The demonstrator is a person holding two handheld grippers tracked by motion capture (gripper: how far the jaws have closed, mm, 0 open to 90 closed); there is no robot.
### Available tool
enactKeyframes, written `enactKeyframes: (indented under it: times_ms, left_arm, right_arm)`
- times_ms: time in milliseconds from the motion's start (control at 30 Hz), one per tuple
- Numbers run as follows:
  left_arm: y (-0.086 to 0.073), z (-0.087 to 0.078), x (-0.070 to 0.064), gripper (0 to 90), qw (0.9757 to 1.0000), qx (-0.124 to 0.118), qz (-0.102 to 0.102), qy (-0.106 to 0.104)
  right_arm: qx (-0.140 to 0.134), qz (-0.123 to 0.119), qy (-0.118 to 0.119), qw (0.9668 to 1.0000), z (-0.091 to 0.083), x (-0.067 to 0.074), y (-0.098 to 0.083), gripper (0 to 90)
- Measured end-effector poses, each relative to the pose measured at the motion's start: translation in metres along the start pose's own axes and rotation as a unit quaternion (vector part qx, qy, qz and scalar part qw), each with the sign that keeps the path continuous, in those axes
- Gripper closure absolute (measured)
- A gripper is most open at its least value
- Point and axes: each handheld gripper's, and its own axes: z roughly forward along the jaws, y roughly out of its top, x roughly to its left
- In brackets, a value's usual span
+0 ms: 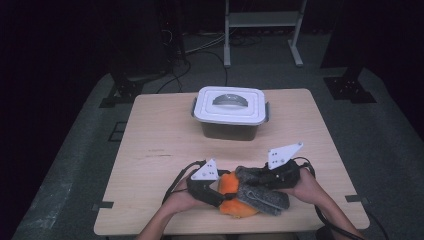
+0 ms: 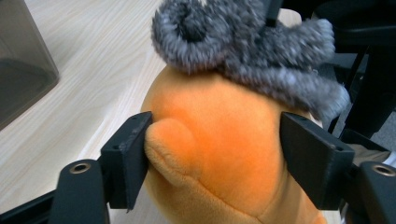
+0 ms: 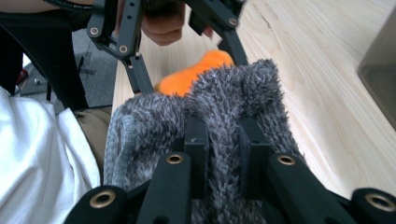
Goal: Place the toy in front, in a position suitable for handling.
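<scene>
While left gripper (image 2: 215,154) clamps round orange plush toy (image 2: 219,149), right gripper (image 3: 223,140) pinches fuzzy grey cloth (image 3: 233,93) draped over it; high view adds lidded box (image 1: 230,112).

The grey cloth (image 1: 262,192) covers part of the orange toy (image 1: 235,197), so the toy's shape cannot be told. In the left gripper view the toy's bottom is cut off. The box (image 1: 230,112) is cut off beside the toy there.
</scene>
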Motion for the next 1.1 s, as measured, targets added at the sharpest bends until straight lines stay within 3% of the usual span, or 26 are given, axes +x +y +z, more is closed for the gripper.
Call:
enactKeyframes:
  times_ms: [200,400,700,833,900,1000,1100]
  left_arm:
    - [0.000,0.000,0.001,27.8,1.0000,-0.003,-0.002,-0.002]
    - [0.002,-0.003,0.005,16.0,0.9994,0.010,-0.031,-0.006]
    - [-0.003,0.005,0.009,16.6,0.9958,0.023,-0.077,-0.044]
    - [0.002,0.002,0.005,37.0,0.9990,0.019,-0.027,-0.029]
    - [0.006,-0.002,0.003,41.6,0.9999,0.007,0.001,-0.011]
    - [0.012,-0.010,0.000,43.8,0.9974,-0.015,0.062,0.033]
    - [0.013,-0.015,0.002,43.4,0.9951,-0.031,0.085,0.038]
  right_arm:
    - [-0.017,0.043,-0.004,0.9989,-0.010,-0.009,-0.020,76.3]
    - [-0.024,0.039,0.001,0.9990,-0.008,-0.003,-0.023,76.3]
    - [-0.033,0.033,0.008,0.9989,-0.007,0.008,-0.029,76.3]
    - [-0.028,0.028,0.006,0.9992,-0.010,0.010,-0.026,76.5]
    - [-0.033,0.027,0.005,0.9991,-0.014,0.007,-0.022,76.6]
    - [-0.062,0.021,-0.012,0.9978,-0.022,0.001,-0.012,76.7]
    - [-0.084,0.014,-0.023,0.9961,-0.025,-0.006,0.001,76.6]
